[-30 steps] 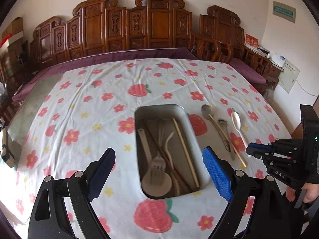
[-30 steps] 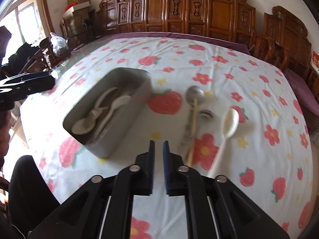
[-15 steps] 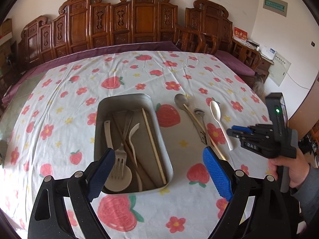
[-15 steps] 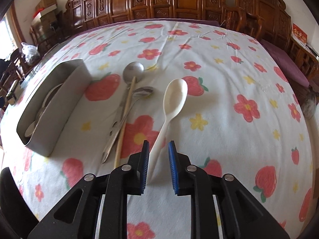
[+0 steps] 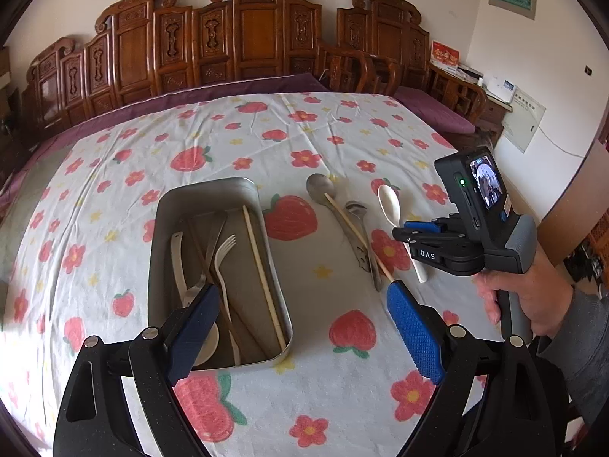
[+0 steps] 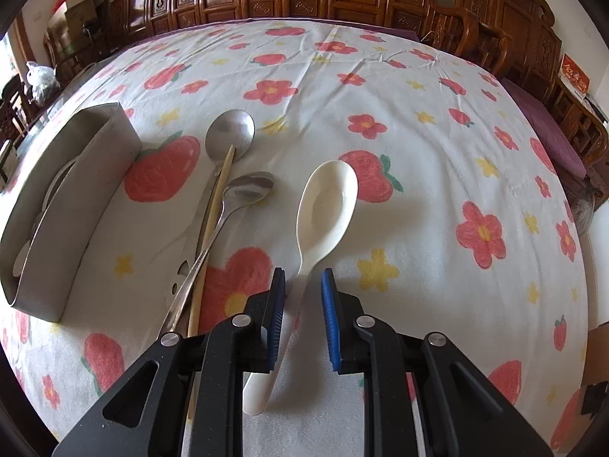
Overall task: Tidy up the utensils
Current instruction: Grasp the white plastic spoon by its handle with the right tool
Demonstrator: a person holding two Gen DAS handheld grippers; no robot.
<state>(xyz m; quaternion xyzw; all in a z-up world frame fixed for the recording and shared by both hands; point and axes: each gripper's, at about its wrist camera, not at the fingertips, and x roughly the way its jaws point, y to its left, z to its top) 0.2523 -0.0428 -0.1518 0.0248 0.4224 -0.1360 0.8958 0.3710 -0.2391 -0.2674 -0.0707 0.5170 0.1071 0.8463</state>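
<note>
The right hand-held gripper [image 6: 302,308] straddles the white spoon's [image 6: 327,205] handle, right of the metal tray [image 6: 72,198] on the worktop, jaws closing but not yet pinching. Next: clamp, lift, carry to tray. The left hand-held gripper [image 5: 300,327] hangs wide apart, empty.

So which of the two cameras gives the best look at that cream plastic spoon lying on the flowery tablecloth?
The right wrist view: the cream plastic spoon fills the middle, bowl up, its handle between the closing right gripper pads. In the left wrist view the spoon is small, its handle partly hidden by that gripper.
</note>
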